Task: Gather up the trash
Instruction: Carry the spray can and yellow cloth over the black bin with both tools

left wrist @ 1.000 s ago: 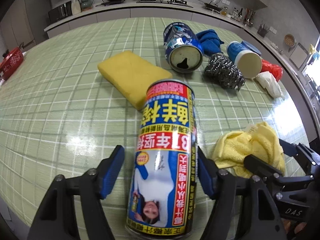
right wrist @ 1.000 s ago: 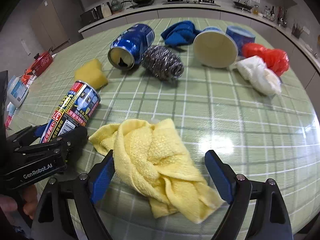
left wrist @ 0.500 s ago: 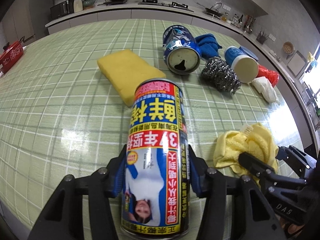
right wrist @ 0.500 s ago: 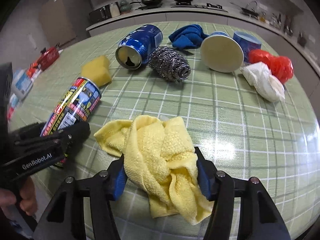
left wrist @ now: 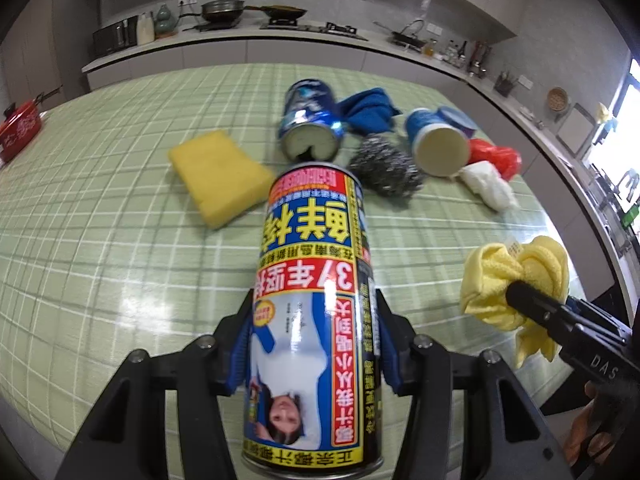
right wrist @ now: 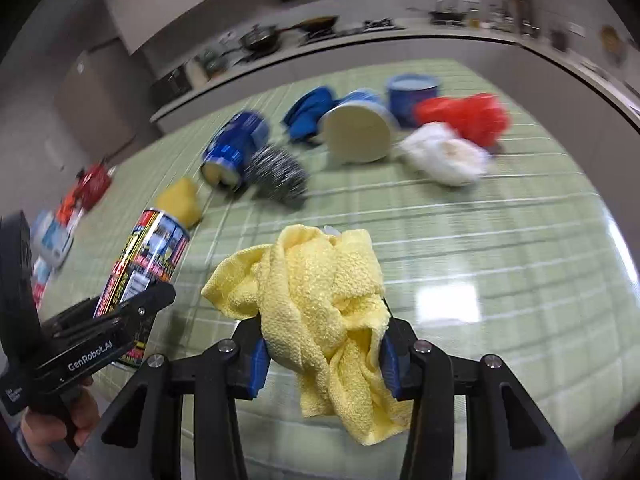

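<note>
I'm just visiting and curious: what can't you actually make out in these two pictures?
- Right wrist view: the blue can, steel scourer and red bag are motion-blurred.
- Left wrist view: the tall can hides the table behind it; its near end is cut off by the frame edge.
- Both views: the yellow cloth hides whatever is under it.

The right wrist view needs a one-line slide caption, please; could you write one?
Right gripper clamps a crumpled yellow cloth above the green checked table.

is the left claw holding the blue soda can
No, the left claw is shut on the tall printed can, while the blue soda can lies on the table beyond it, untouched.
</note>
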`<state>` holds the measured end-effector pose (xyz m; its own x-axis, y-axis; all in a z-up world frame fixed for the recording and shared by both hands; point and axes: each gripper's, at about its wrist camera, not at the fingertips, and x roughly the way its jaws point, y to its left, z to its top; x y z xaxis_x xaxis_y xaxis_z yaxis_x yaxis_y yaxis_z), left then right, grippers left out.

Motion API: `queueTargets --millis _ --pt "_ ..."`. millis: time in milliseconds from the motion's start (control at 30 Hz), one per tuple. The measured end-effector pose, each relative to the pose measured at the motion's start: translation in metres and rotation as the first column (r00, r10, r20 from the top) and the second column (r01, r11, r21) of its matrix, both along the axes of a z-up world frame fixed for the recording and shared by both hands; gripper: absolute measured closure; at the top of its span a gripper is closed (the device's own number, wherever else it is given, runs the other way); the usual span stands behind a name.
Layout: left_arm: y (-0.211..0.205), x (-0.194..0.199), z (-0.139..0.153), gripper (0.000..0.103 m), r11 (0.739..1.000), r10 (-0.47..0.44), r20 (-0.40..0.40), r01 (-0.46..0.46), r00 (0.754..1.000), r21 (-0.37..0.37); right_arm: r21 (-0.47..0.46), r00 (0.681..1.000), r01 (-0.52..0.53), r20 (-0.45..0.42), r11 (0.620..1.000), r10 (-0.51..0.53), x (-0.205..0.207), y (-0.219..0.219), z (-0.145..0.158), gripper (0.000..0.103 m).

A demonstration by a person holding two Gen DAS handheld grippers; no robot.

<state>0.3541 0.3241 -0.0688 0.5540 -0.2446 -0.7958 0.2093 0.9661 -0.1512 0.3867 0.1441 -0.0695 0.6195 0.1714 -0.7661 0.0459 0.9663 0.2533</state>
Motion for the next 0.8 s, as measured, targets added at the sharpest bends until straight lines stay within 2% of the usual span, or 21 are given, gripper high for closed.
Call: queueTargets --millis 200,400,633,800 --pt "-0.049 -0.010 0.012 0.050 0.995 -0.096 0.023 0.097 0.995 -0.036 -0.022 0.988 0.157 0.019 0.987 -0.156 -0.034 -0.059 0.016 0.056" --pt "-0.120 -0.026 0.020 0.050 0.986 -0.159 0.053 0.161 0.986 -0.048 -0.012 0.961 0.271 0.051 0.963 -0.270 -0.068 -0.139 0.024 0.056" --pt "-0.215 -0.050 0.021 0.050 0.990 -0.130 0.078 0.134 0.988 -0.045 0.011 0.954 0.292 0.072 0.956 -0.292 -0.096 -0.263 0.018 0.056" --pt "-0.290 -0.063 0.021 0.050 0.994 -0.071 0.071 0.076 0.995 -0.080 0.001 0.962 0.271 0.022 0.962 -0.271 -0.107 -0.364 0.001 0.056"
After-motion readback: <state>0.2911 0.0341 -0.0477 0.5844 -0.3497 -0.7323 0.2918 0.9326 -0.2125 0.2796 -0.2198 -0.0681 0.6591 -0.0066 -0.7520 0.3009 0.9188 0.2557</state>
